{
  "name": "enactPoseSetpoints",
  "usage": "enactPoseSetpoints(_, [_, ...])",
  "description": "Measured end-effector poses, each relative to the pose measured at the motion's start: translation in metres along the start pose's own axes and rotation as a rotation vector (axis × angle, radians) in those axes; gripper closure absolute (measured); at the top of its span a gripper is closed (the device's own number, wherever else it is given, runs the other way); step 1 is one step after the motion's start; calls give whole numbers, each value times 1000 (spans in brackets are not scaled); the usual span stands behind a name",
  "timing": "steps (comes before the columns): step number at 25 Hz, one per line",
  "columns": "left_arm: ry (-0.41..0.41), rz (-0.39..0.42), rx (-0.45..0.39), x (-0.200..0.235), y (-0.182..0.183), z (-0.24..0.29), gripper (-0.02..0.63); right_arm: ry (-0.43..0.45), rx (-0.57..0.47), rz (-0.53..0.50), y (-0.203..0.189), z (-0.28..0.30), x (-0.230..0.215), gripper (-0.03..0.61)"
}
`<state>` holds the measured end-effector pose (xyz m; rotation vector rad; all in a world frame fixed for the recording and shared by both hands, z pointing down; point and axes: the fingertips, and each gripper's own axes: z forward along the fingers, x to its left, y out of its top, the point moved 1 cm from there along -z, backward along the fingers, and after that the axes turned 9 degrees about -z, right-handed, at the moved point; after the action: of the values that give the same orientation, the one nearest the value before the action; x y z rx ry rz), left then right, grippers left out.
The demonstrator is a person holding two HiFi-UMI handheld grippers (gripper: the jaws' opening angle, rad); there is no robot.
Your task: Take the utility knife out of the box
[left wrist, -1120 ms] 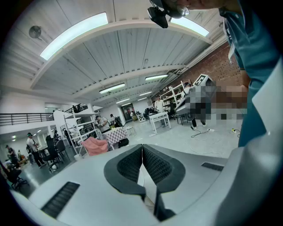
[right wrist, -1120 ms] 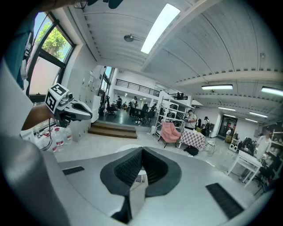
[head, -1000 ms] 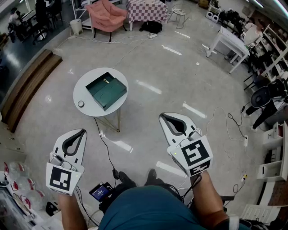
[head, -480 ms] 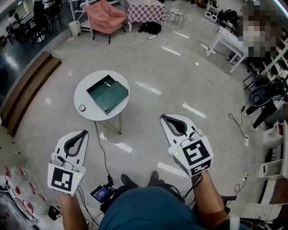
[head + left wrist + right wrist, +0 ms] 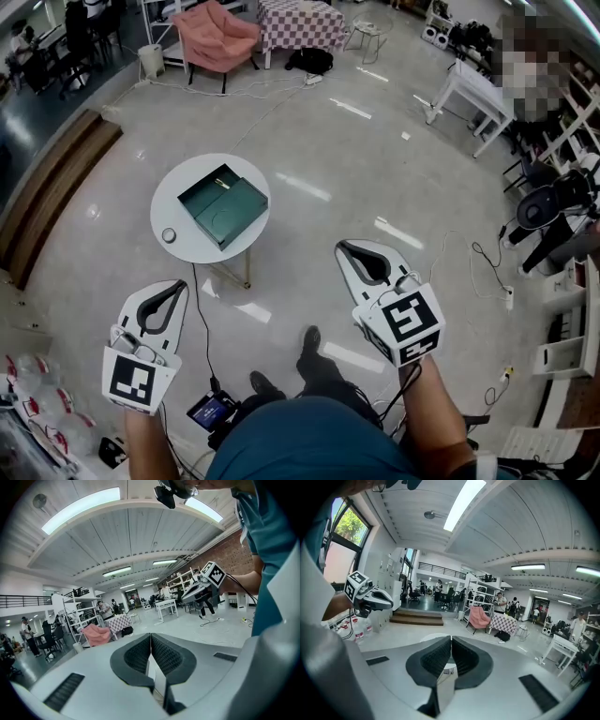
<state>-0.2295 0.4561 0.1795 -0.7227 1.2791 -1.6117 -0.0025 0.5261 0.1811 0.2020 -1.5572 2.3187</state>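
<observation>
A dark green box [image 5: 223, 206] lies on a small round white table [image 5: 187, 248] ahead and to the left in the head view. I cannot make out the utility knife in it from here. My left gripper [image 5: 174, 286] hangs in the air short of the table, jaws shut and empty. My right gripper [image 5: 346, 248] is held to the right of the table, also shut with nothing between its fingers. In the left gripper view the pads [image 5: 140, 656] meet, and in the right gripper view the pads [image 5: 438, 656] do too.
A small round object [image 5: 169, 235] sits on the table beside the box. A black cable [image 5: 208, 323] runs over the floor from the table to a device [image 5: 211, 410] by the person's feet. A pink armchair [image 5: 220, 37], a checkered table [image 5: 302, 21] and a white table [image 5: 473, 89] stand farther off. Wooden steps [image 5: 52, 187] lie at left.
The person has stepped forward, so the table and box sit a little lower and nearer in the head view. Both grippers stayed shut and empty.
</observation>
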Motion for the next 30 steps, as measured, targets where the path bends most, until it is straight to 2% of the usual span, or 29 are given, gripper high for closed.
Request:
enactPoseSetpoints(6, [38,-4,6,16,5,49,595,54,-18,-2,-9,53,-43,539])
enactPoseSetpoints(15, [160,-21,26,34,31,123,595,164,-58,-27,-11,125,-127,540])
enactPoseSetpoints(22, [231,-29,73,42,35,171,595,248,-91,-22,-21,170,-167,540])
enactPoseSetpoints(30, [232,28,104,31,57,220,595,291,-106,10,-40,194,-208,540])
